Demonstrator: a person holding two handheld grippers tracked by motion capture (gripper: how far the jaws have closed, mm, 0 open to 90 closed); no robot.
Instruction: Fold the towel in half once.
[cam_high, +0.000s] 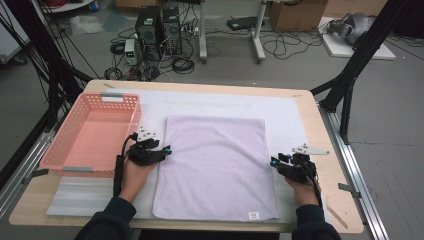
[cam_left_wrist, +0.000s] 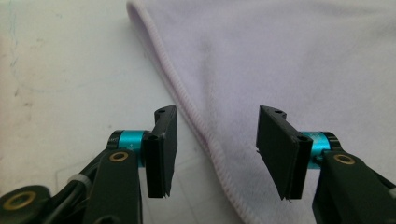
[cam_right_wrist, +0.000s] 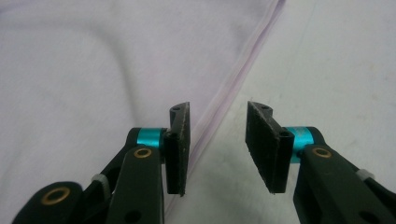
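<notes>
A pale lilac towel (cam_high: 215, 165) lies flat in the middle of the table, a small white label at its near right corner. My left gripper (cam_high: 167, 150) is at the towel's left edge, open, its jaws straddling the hemmed edge of the towel (cam_left_wrist: 205, 135) with nothing pinched. My right gripper (cam_high: 273, 162) is at the towel's right edge, also open. In the right gripper view the hem of the towel (cam_right_wrist: 224, 98) runs up just past the left pad, and white mat lies between the jaws.
A pink plastic basket (cam_high: 65, 150) stands at the table's left, close to my left hand. A white mat (cam_high: 290, 110) covers the tabletop under the towel. The wooden table edge (cam_high: 340, 200) runs close by my right hand. Computers, cables and boxes sit on the floor beyond.
</notes>
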